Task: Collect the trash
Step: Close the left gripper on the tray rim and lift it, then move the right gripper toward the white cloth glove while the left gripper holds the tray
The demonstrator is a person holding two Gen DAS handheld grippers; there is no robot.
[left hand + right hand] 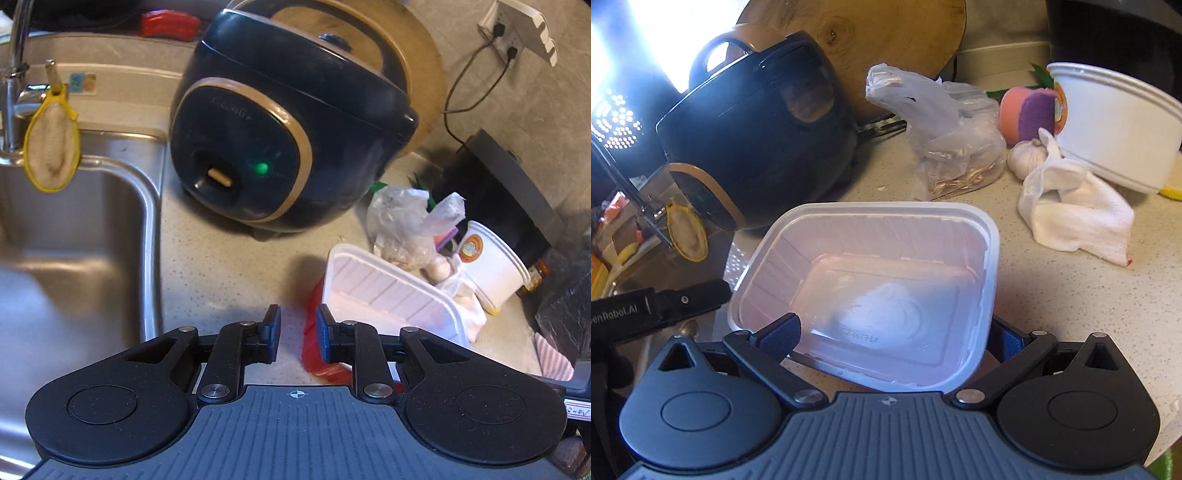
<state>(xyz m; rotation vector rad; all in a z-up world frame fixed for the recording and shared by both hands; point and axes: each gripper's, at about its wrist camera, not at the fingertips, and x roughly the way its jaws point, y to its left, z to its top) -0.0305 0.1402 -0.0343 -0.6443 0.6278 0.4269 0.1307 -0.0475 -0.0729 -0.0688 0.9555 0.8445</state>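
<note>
A translucent white plastic container (886, 277) hangs tilted over the counter, mouth toward the right wrist camera. My right gripper (897, 336) stands wide and is shut on it: the left finger (783, 332) lies over its near-left rim, and the right finger (1008, 339) is half hidden behind the right wall. In the left wrist view the same container (388, 295) leans over a red plastic thing (314, 350). My left gripper (298, 334) is just left of it, slightly open with nothing between its pads.
A dark rice cooker (288, 129) stands behind, and a steel sink (74, 229) is on the left. To the right lie a clear plastic bag (945, 140), garlic (1027, 155), a pink and purple sponge (1027, 114), a white cloth (1075, 218) and a white paper bowl (1115, 133).
</note>
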